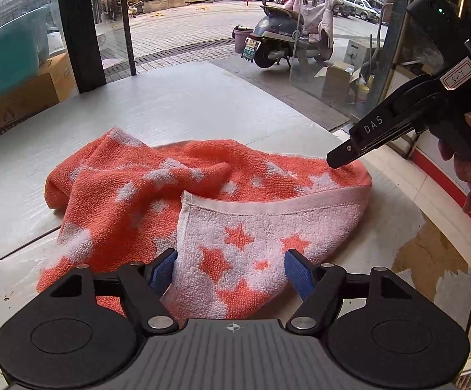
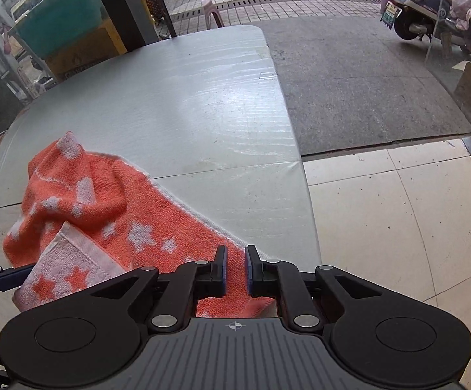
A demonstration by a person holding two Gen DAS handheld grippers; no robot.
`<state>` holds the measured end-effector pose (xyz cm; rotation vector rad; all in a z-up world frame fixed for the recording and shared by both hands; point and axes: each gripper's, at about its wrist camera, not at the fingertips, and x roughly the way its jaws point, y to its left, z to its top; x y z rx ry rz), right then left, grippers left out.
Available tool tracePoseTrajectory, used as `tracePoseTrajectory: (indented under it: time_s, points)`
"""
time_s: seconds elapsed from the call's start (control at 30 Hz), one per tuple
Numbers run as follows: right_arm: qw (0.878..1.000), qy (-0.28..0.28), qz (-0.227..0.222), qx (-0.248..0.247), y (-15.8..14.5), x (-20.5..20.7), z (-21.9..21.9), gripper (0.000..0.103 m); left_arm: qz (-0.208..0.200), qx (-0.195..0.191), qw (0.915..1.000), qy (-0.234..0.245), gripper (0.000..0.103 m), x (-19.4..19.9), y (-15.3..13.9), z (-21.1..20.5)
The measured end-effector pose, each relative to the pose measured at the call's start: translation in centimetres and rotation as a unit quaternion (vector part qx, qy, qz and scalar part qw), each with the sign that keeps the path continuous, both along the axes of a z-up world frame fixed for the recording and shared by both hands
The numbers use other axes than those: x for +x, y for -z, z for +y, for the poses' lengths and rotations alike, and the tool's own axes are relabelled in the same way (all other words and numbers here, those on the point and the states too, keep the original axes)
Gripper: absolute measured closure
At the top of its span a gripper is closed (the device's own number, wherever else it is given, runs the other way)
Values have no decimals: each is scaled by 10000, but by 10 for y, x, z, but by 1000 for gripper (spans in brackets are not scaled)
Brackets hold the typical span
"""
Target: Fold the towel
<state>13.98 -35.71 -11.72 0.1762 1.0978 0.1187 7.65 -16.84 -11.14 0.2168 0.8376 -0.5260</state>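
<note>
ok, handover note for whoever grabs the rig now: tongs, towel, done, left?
Left tongs: open, straddling the pale flipped-over corner of the towel, not closed on it.
Right tongs: nearly shut around the towel's right edge; firm grip cannot be confirmed.
Towel: crumpled on the white table, no fold made.
Left to do: grip both ends, spread flat, fold.

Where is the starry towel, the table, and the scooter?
towel [image 1: 203, 175]: left wrist view, orange crumpled middle.
table [image 2: 203, 104]: right wrist view, bare grey top.
scooter [image 1: 274, 37]: left wrist view, blue rear body.
</note>
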Motion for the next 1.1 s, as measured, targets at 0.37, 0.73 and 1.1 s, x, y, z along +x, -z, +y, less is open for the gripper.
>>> tracePoseTrajectory:
  time_s: [0.37,0.73,1.1]
  points:
    - [9992,370,-72,130,-8,-10,-16,91,-15,121,9998,-130,53,19,8,-7]
    - [9985,535,0,-73,-6,-6,-14,90,-68,-58,9996,-262,96,16,-5,4]
    - [9991,299,43,-302,-2,-4,-7,90,-212,-362,9988,264,97,-10,-28,1]
